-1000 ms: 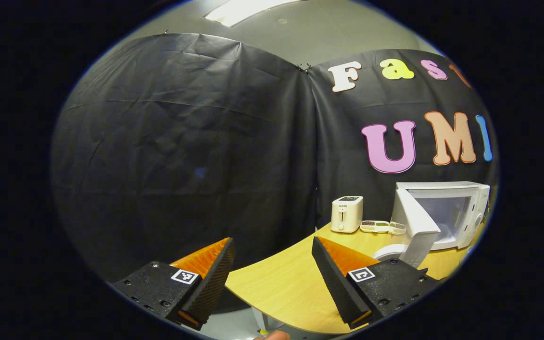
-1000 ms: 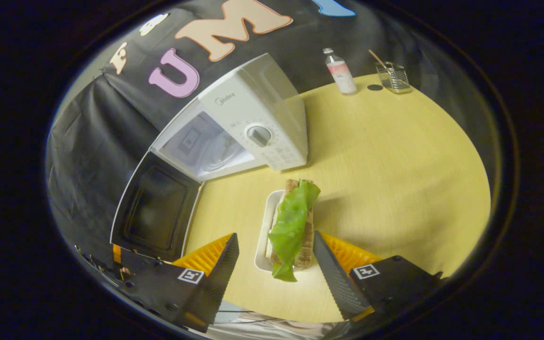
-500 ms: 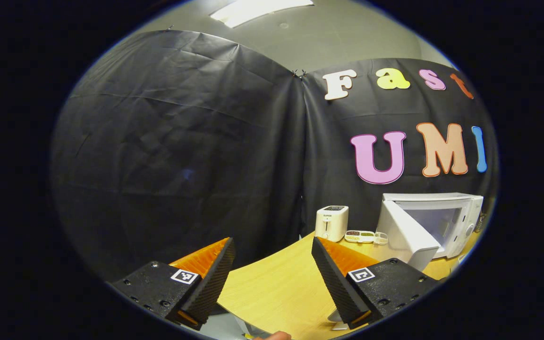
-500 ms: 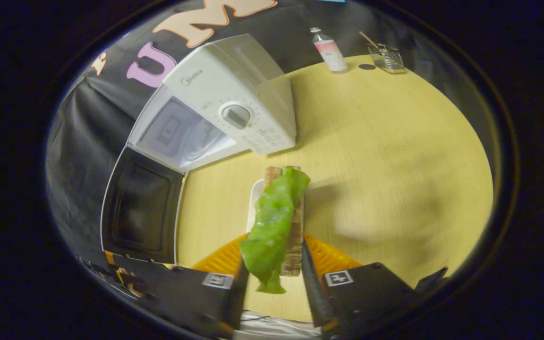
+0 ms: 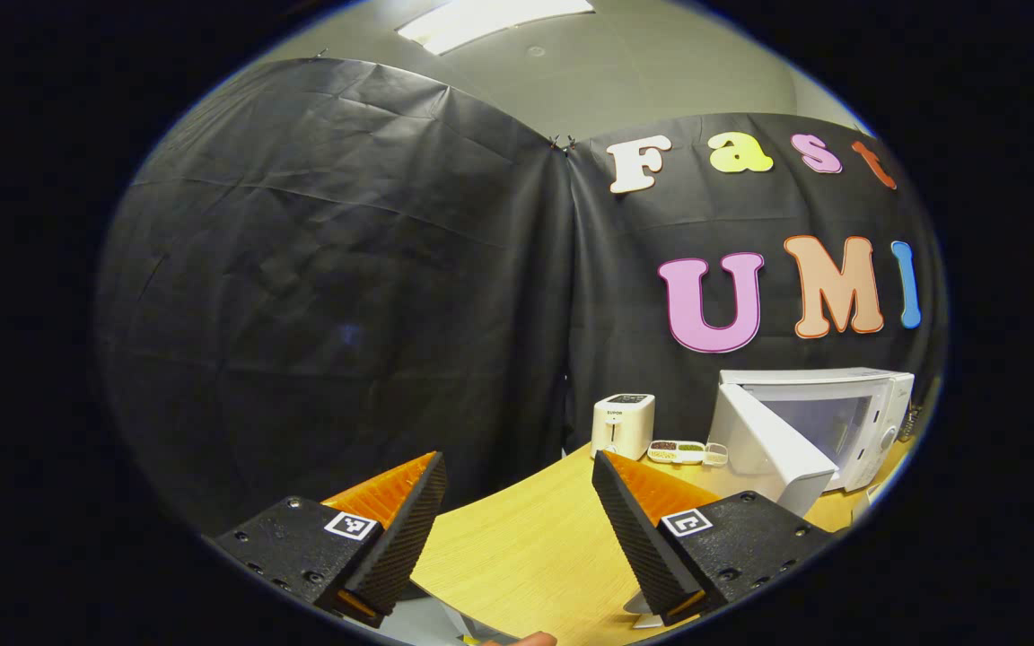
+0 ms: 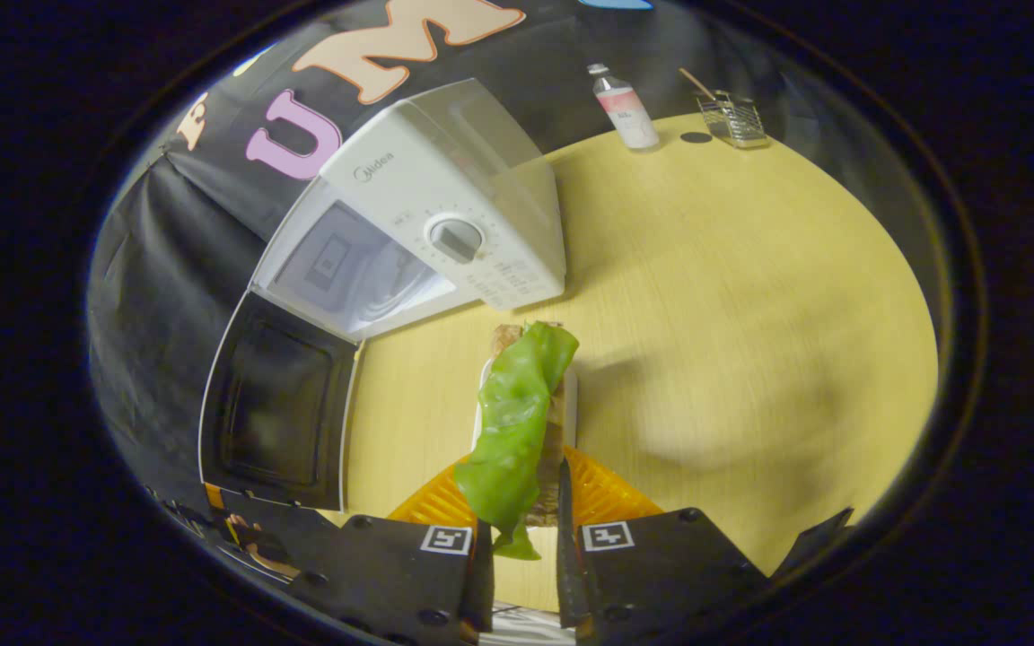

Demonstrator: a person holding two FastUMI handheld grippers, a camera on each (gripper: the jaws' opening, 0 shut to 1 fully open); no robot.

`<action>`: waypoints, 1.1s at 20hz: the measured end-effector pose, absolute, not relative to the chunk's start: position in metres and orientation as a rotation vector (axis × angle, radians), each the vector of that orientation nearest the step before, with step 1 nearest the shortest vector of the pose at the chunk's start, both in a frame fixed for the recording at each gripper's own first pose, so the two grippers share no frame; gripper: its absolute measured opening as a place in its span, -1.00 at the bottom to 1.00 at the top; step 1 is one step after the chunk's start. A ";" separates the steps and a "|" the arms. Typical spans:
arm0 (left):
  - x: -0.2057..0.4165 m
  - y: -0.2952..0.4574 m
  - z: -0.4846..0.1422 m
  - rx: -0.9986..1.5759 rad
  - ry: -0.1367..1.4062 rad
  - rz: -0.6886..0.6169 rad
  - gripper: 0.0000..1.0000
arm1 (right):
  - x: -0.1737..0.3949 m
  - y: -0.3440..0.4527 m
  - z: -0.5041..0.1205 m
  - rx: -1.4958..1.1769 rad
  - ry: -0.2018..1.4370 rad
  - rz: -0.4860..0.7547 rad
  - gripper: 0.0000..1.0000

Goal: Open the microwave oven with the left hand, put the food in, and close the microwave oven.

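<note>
Gripping the sandwich point(image 6: 517, 422), right tongs point(image 6: 521, 538) face open microwave point(image 6: 427, 233).

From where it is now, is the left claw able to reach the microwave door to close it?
Probably yes. The left claw is open and holds nothing, the door stands open toward it, and only bare table lies between them.

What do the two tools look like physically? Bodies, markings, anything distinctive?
Both match: the left tool and the right tool each have two wedge-shaped fingers on matte black blocky mounts with visible screws. Each mount carries a small square black-and-white tag, and the fingers' faces are ribbed.
</note>
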State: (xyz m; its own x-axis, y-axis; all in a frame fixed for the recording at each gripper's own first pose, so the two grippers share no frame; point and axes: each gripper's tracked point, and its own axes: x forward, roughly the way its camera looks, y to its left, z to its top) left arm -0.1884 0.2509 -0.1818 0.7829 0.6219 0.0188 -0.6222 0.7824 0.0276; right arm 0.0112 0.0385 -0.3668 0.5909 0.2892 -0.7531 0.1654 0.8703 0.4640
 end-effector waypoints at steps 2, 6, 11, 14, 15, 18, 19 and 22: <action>-0.189 0.253 -0.181 0.037 -0.008 0.674 1.00 | 0.011 0.039 -0.354 0.542 0.905 0.088 -0.55; -0.190 0.254 -0.181 0.045 -0.010 0.677 0.98 | 0.013 0.043 -0.315 0.606 0.779 0.115 -0.40; -0.187 0.254 -0.183 0.038 -0.006 0.671 0.98 | 0.017 0.061 -0.270 0.638 0.558 0.145 -0.40; -0.187 0.255 -0.185 0.038 -0.001 0.677 1.00 | 0.020 0.085 -0.258 0.664 0.431 0.161 -0.40; -0.187 0.254 -0.185 0.037 -0.001 0.678 1.00 | 0.022 0.098 -0.257 0.681 0.400 0.178 -0.41; -0.187 0.256 -0.186 0.036 0.000 0.688 0.98 | 0.024 0.131 -0.262 0.681 0.347 0.220 -0.41; -0.187 0.255 -0.186 0.036 0.001 0.683 0.98 | 0.025 0.143 -0.266 0.672 0.335 0.224 -0.41; -0.187 0.258 -0.185 0.043 -0.005 0.689 0.98 | 0.029 0.177 -0.276 0.676 0.295 0.228 -0.40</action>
State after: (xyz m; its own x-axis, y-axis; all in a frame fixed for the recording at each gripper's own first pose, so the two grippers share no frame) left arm -0.1872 0.2575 -0.1847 0.7719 0.6355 0.0185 -0.6357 0.7711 0.0377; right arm 0.0287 0.1768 -0.2762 0.9339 0.3010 -0.1928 -0.1116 0.7580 0.6426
